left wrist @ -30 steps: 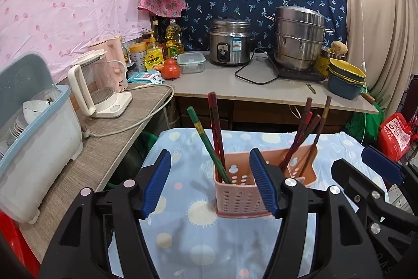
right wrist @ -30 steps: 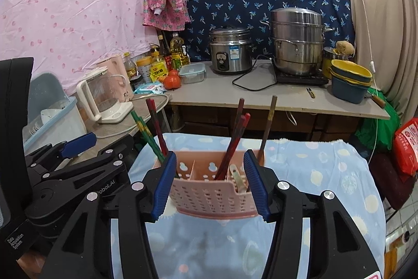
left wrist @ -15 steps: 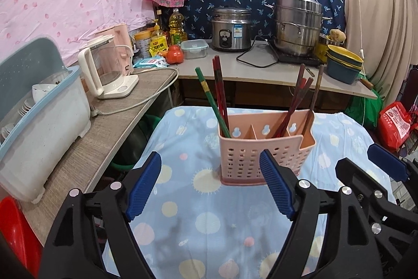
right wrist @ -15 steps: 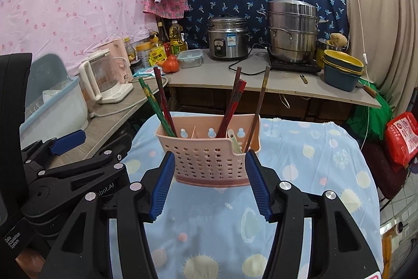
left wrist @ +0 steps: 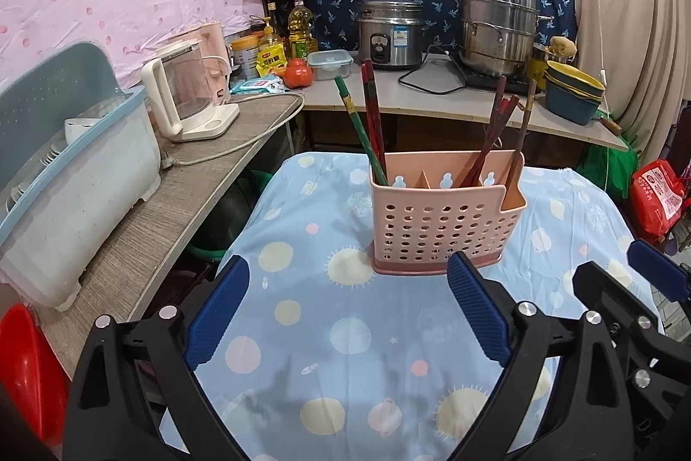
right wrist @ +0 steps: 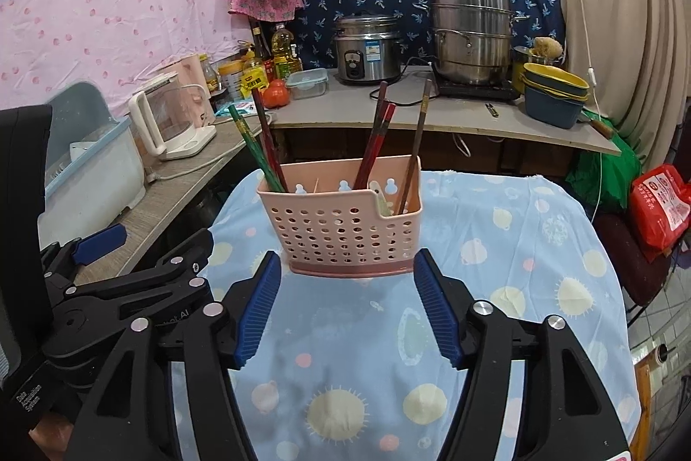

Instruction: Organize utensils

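Moved: both grippers have backed off from pink utensil caddy (left wrist: 445,227) since 1 s ago; it sat between each pair of jaws then, now stands clear ahead of them, lower rim just past the tips
Left gripper (left wrist: 345,309): jaws have just been opening, now wide apart, nothing between them, only tablecloth (left wrist: 302,331) under the gap
Right gripper (right wrist: 347,305): jaws have just been opening too, spread about as wide as caddy's base, not touching it, holding nothing
Caddy: upright on blue spotted tablecloth, perforated front wall facing cams, dividers inside
Left compartment: green chopstick (left wrist: 360,135) + dark red chopsticks (left wrist: 373,115), leaning left
Right compartment: several red/brown chopsticks (right wrist: 375,141) leaning right; pale utensil handle (right wrist: 382,197) at the notch in right wrist view, type unclear
Middle compartment: contents can't tell
Side counter, left: white kettle (left wrist: 181,93), dish rack (left wrist: 73,176)
Back counter: rice cooker (right wrist: 367,48), steel steamer pot (right wrist: 468,33), stacked bowls (right wrist: 555,93), tomato (left wrist: 298,72)
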Demonstrator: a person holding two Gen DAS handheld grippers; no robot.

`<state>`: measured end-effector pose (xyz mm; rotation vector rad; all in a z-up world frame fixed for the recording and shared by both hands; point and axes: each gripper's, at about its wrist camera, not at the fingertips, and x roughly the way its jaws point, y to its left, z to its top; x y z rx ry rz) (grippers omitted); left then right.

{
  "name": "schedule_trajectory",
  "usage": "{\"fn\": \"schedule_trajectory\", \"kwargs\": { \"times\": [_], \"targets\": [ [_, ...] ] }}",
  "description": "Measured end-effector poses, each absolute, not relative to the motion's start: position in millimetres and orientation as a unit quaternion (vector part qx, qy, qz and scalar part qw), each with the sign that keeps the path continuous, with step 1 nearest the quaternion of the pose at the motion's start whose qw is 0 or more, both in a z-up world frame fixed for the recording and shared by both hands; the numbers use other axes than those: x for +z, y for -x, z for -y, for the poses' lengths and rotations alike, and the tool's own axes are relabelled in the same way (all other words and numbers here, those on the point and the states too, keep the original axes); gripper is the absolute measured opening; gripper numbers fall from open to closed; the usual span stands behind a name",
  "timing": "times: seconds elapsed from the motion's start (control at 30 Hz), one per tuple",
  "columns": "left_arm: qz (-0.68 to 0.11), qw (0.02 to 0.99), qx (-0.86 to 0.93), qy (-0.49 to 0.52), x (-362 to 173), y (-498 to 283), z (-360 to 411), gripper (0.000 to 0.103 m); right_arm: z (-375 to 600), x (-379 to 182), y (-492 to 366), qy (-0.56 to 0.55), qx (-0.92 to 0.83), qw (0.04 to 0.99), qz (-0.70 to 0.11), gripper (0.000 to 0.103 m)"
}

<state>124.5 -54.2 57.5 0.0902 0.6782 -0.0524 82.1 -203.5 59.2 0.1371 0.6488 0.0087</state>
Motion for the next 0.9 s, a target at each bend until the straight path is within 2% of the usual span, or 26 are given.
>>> {"fn": "schedule_trajectory", "kwargs": {
  "times": [0.07, 0.13, 0.37, 0.43, 0.9],
  "targets": [
    [-0.336, 0.941, -0.022, -0.041, 56.1, -125.9, 52.1, 0.092, 205.0, 57.7, -81.1, -0.07, 0.001, 0.945, -0.32, 0.074],
    [-0.34, 0.939, -0.019, -0.035, 53.5, -126.8, 49.5, 0.094, 206.5, 56.3, -80.5, -0.07, -0.001, 0.944, -0.321, 0.085],
    [-0.349, 0.936, -0.02, -0.039, 46.1, -130.7, 50.0, 0.096, 206.0, 51.6, -81.4, -0.058, -0.014, 0.945, -0.321, 0.087],
    [-0.351, 0.935, -0.016, -0.039, 44.7, -132.1, 49.6, 0.096, 208.0, 51.2, -82.3, -0.056, -0.021, 0.946, -0.32, 0.097],
    [-0.356, 0.933, -0.012, -0.044, 38.0, -135.7, 50.3, 0.096, 209.7, 46.3, -88.3, -0.048, -0.031, 0.944, -0.326, 0.097]
  ]
}}
